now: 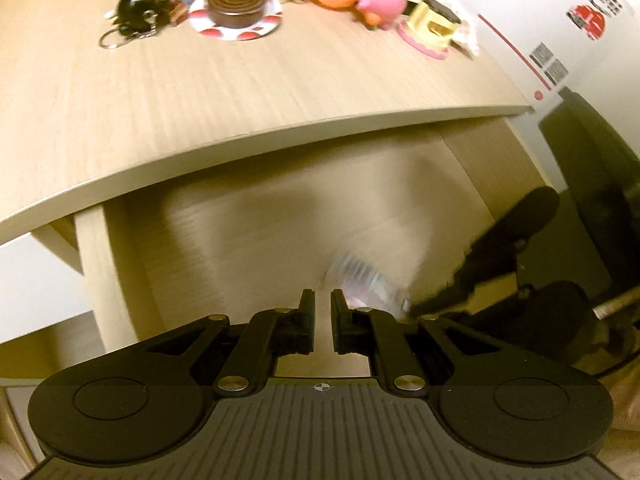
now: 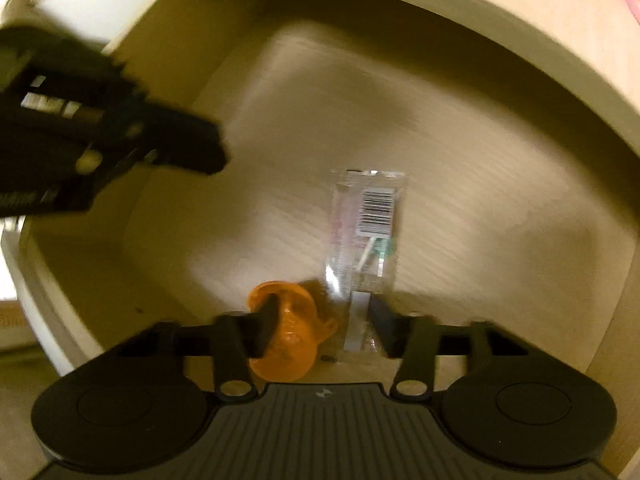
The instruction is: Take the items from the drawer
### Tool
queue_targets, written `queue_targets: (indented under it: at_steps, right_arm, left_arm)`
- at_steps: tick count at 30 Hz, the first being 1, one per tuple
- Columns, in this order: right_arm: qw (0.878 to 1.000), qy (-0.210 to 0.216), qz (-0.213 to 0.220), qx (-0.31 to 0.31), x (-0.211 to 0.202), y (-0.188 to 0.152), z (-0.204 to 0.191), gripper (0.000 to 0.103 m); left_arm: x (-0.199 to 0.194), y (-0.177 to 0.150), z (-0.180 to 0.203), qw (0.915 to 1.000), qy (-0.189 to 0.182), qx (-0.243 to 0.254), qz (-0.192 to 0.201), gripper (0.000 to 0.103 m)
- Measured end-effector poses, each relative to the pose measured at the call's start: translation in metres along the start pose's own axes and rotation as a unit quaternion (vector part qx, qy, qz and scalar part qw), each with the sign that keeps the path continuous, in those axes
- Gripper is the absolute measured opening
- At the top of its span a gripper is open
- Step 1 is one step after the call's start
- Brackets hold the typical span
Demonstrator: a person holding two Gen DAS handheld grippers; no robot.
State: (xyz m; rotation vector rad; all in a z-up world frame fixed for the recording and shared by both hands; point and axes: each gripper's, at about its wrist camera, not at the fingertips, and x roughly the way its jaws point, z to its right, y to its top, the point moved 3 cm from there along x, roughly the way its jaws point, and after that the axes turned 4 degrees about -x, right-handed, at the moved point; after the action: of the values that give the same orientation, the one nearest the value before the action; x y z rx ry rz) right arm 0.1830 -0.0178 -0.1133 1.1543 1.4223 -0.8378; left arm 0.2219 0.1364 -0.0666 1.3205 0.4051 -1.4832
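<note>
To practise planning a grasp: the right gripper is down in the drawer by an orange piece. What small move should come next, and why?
Probably close the right gripper firmly: the orange piece sits between its fingers, beside the lower end of the clear packet, and a firm grip is not evident yet.

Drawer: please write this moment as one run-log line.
drawer: open | left gripper: shut, empty | right gripper: around orange toy and packet end, grip unclear
</note>
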Motion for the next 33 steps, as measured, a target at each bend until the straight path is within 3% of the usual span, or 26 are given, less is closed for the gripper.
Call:
queue_targets:
  at_steps: [2, 4, 10, 16, 18, 20, 22, 25, 27, 29, 30, 33]
  right_arm:
    - [1.000, 0.007, 0.001, -0.004, -0.003, 0.001, -0.005, 0.004]
    - [1.000, 0.009, 0.017, -0.004, -0.009, 0.001, -0.007, 0.001]
    - [0.995, -0.010, 0.075, 0.065, -0.044, -0.002, 0.031, 0.001]
    - [0.985, -0.032, 0.100, 0.133, -0.062, -0.015, 0.070, 0.003]
    - [0.987, -0.008, 0.094, 0.133, -0.062, -0.019, 0.068, 0.013]
    - [0.988, 0.019, 0.088, 0.123, -0.057, -0.019, 0.055, 0.043]
    - [0.990, 0.045, 0.078, 0.112, -0.049, -0.018, 0.040, 0.058]
    - [0.995, 0.054, 0.049, 0.067, -0.033, -0.010, 0.008, 0.058]
    - [0.999, 0.038, 0.026, 0.023, -0.021, -0.009, -0.008, 0.049]
    - [1.000, 0.022, 0.006, -0.012, -0.011, -0.012, -0.023, 0.018]
    - [1.000, 0.010, 0.000, -0.027, -0.007, -0.012, -0.028, 0.009]
    - [0.999, -0.002, 0.014, -0.030, -0.009, -0.009, -0.027, 0.002]
  left_arm:
    - [0.001, 0.000, -0.002, 1.0000, 0.003, -0.002, -0.002, 0.009]
    - [0.003, 0.000, -0.001, 1.0000, 0.005, -0.003, -0.004, 0.009]
    - [0.016, -0.001, 0.007, 0.9999, 0.007, 0.002, -0.015, 0.009]
    - [0.023, -0.004, 0.004, 0.9997, 0.006, 0.002, -0.022, 0.009]
    - [0.024, -0.004, 0.003, 0.9996, 0.012, 0.001, -0.024, 0.009]
    - [0.024, -0.002, 0.003, 0.9995, 0.019, 0.003, -0.024, 0.009]
    - [0.025, 0.001, 0.004, 0.9994, 0.027, 0.002, -0.022, 0.009]
    - [0.021, 0.002, 0.004, 0.9993, 0.034, 0.002, -0.016, 0.010]
    - [0.019, 0.002, 0.003, 0.9993, 0.034, -0.001, -0.014, 0.010]
    - [0.017, 0.001, 0.001, 0.9993, 0.036, -0.003, -0.012, 0.010]
    - [0.017, 0.001, 0.000, 0.9993, 0.036, -0.005, -0.011, 0.010]
    - [0.017, -0.002, 0.000, 0.9992, 0.037, -0.011, -0.013, 0.010]
